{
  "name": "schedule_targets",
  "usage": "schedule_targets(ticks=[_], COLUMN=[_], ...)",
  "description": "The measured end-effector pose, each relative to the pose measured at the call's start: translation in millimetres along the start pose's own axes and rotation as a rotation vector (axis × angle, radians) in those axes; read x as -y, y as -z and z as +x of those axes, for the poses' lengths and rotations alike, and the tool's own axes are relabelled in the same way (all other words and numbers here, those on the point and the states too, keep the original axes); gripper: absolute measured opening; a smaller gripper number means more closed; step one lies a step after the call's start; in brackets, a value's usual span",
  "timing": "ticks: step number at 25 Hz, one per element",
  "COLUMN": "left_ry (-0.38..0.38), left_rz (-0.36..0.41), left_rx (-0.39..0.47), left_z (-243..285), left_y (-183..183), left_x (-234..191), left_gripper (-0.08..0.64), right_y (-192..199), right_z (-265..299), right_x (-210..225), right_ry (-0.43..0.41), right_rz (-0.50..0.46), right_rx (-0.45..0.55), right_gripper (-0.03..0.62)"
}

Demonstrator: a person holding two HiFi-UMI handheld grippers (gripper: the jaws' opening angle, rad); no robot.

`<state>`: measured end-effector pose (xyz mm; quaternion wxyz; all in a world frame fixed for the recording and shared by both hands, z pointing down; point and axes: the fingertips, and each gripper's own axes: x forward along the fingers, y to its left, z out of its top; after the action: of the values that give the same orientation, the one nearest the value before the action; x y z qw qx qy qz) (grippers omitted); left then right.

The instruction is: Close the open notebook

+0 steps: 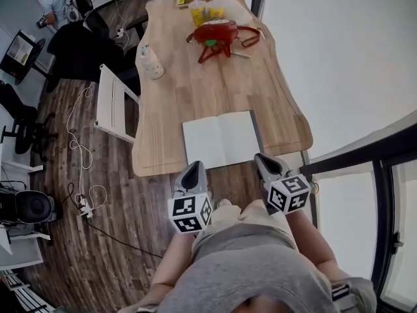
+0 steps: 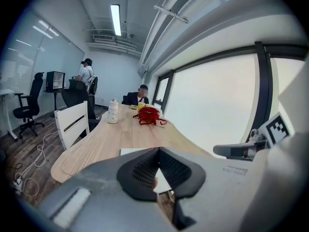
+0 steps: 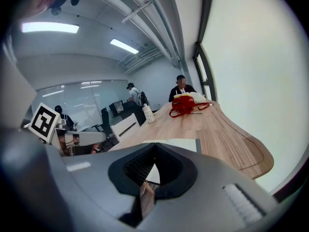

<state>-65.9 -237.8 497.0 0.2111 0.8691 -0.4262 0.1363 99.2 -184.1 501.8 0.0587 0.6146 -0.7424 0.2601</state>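
Note:
An open notebook with blank white pages lies flat near the front edge of the wooden table. My left gripper hovers just off that edge, below the notebook's left page. My right gripper hovers below its right corner. Neither touches the notebook. In the left gripper view the jaws of the gripper meet at the tips with nothing held, and a strip of the notebook shows beyond them. In the right gripper view the gripper is shut too, with the notebook's page just ahead.
Further up the table are a red bag, a white bottle and yellow items. A white chair stands at the table's left side and cables trail over the floor. A window wall runs along the right.

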Motion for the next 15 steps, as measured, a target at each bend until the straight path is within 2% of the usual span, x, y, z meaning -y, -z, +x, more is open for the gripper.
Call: schedule_targets(ticks=[8,15], left_ry=[-0.003,-0.016], left_rz=[0.000,0.003], left_rx=[-0.029,-0.042], left_z=[11,17], left_y=[5,10], left_x=[-10,-13], left_gripper=[0.005,0.005], right_y=[48,86], right_z=[16,30], right_x=[50,86], right_ry=[0.110,0.171], right_rz=[0.078,0.152], right_rx=[-0.108,-0.208], right_gripper=[0.004,0.082])
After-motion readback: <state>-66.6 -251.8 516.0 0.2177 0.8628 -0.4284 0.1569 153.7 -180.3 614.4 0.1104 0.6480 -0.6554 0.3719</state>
